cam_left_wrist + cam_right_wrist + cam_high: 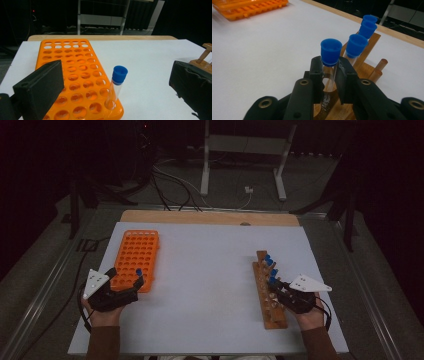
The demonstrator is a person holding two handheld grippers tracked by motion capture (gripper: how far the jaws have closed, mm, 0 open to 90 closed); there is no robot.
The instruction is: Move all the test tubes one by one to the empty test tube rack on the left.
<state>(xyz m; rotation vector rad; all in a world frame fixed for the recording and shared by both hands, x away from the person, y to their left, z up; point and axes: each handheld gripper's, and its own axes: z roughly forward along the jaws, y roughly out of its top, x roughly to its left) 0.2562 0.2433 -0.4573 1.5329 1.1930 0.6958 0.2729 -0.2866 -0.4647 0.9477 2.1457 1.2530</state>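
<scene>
White table (210, 285), metal frame (244, 145) and cables (170, 182) behind

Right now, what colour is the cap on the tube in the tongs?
Blue cap, clearest in the right gripper view.

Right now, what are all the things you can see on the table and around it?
Orange rack: one, orange, left part of the table.
Tube in orange rack: one, clear with blue cap, near right corner hole, leaning a little.
Wooden rack: one, brown, right part of the table.
Tubes in wooden rack: four, clear with blue caps, in a row; the nearest is gripped.
Table: one, white top with a wooden far edge.
Frame legs: two, white, on the floor behind the table.
Cables: several, dark and white, on the floor.
Left gripper: black, open, by the orange rack.
Right gripper: black, shut on the nearest tube.
</scene>
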